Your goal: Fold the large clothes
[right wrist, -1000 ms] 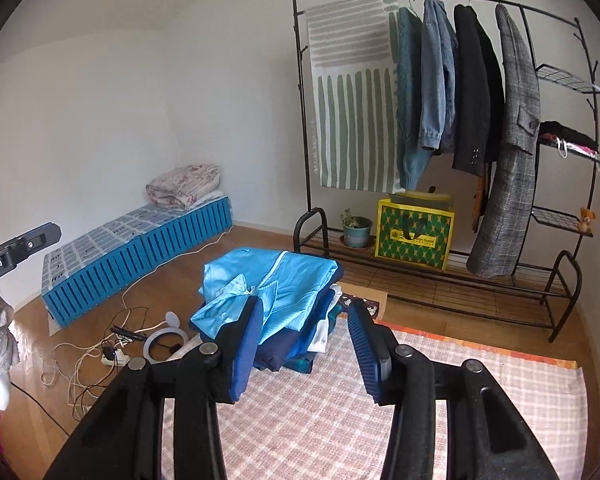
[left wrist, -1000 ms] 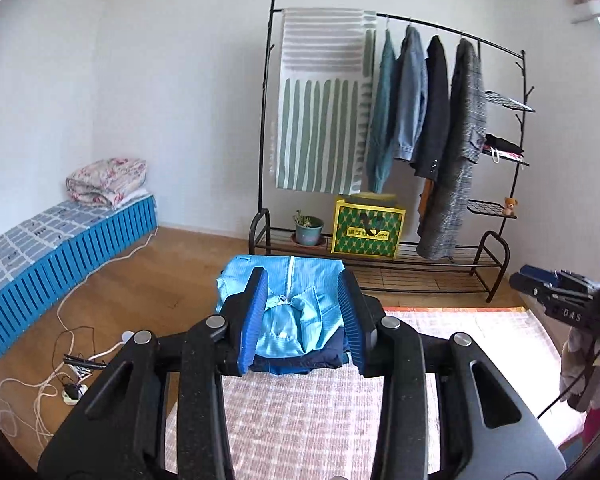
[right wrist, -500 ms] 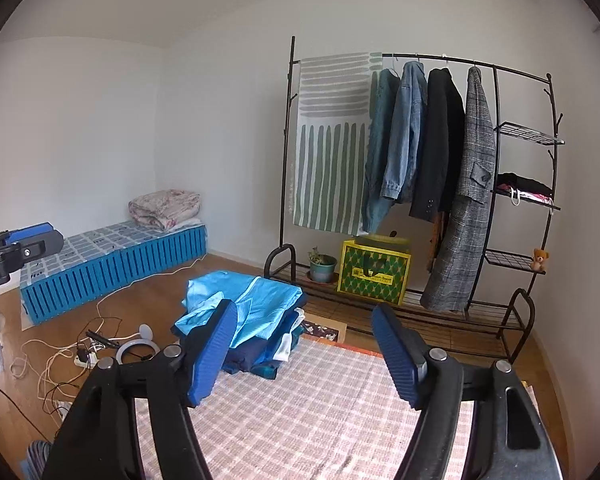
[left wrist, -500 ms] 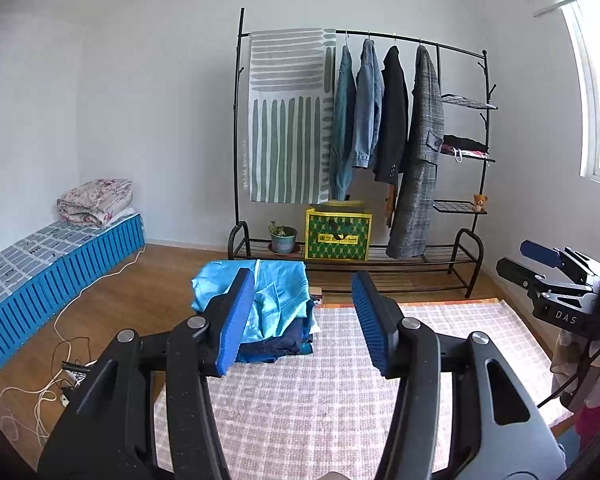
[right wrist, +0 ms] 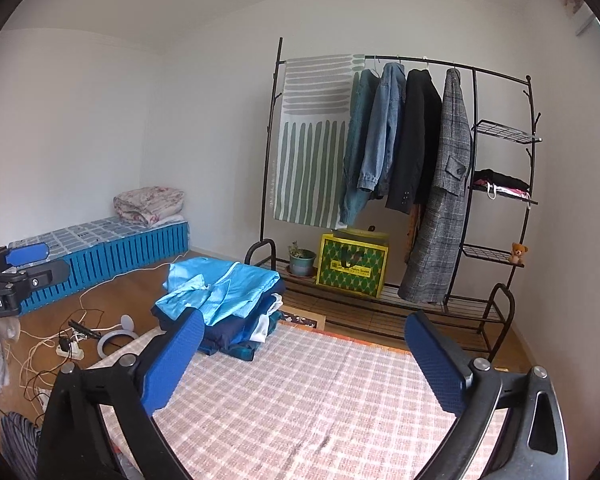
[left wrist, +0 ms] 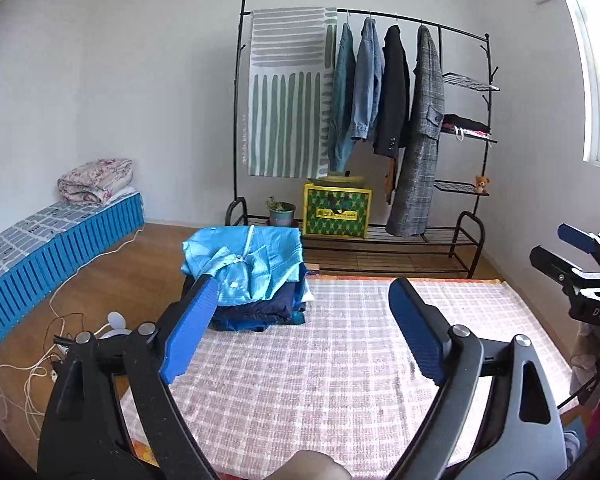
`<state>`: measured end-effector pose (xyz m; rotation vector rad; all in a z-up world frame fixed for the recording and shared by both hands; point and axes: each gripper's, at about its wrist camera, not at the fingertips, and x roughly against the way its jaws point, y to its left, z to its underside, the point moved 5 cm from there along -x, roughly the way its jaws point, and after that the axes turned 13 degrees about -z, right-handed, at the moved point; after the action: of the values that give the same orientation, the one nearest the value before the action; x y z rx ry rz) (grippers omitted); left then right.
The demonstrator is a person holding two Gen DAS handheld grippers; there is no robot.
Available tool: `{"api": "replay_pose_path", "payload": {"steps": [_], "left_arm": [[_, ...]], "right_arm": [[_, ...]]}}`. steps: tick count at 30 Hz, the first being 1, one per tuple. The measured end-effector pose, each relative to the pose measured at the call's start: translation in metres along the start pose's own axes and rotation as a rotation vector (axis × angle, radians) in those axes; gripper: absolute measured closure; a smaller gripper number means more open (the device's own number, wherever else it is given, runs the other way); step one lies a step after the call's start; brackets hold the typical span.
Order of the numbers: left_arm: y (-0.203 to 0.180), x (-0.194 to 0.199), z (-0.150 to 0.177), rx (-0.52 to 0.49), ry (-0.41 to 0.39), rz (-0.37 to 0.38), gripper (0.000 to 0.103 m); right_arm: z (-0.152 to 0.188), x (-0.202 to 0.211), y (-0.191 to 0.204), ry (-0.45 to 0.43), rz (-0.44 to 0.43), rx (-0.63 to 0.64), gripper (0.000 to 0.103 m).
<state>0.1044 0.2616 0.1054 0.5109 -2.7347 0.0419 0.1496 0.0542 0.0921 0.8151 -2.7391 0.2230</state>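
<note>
Both grippers have backed away, left gripper (left wrist: 296, 336) and right gripper (right wrist: 300, 360) jaws opening, nothing between them. Shiny light-blue folded garment (left wrist: 248, 260) tops the clothes stack at centre-left on the pink checked mat (left wrist: 340, 380); this fold looks finished.

A clothes pile (left wrist: 252, 276) sits on the mat's (left wrist: 340, 368) far left corner; a rack (left wrist: 380, 120) stands behind.

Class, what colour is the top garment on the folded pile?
Light blue top garment, clearest in the right wrist view.
</note>
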Motion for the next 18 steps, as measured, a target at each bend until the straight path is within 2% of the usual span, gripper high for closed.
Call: {"api": "replay_pose_path", "payload": {"steps": [2, 8, 13, 18], "left_arm": [[-0.003, -0.006, 0.009, -0.014, -0.019, -0.047, 0.000], [-0.012, -0.028, 0.034, -0.030, -0.005, -0.088, 0.000], [-0.018, -0.054, 0.051, -0.002, 0.014, -0.080, 0.000], [-0.026, -0.093, 0.069, 0.001, 0.051, -0.072, 0.000]], "right_arm": [[0.008, -0.007, -0.001, -0.001, 0.003, -0.002, 0.000], [0.035, -0.036, -0.011, 0.023, -0.007, -0.057, 0.000], [0.057, -0.065, -0.022, 0.045, -0.005, -0.113, 0.000], [0.080, -0.092, -0.025, 0.068, 0.003, -0.099, 0.000]]}}
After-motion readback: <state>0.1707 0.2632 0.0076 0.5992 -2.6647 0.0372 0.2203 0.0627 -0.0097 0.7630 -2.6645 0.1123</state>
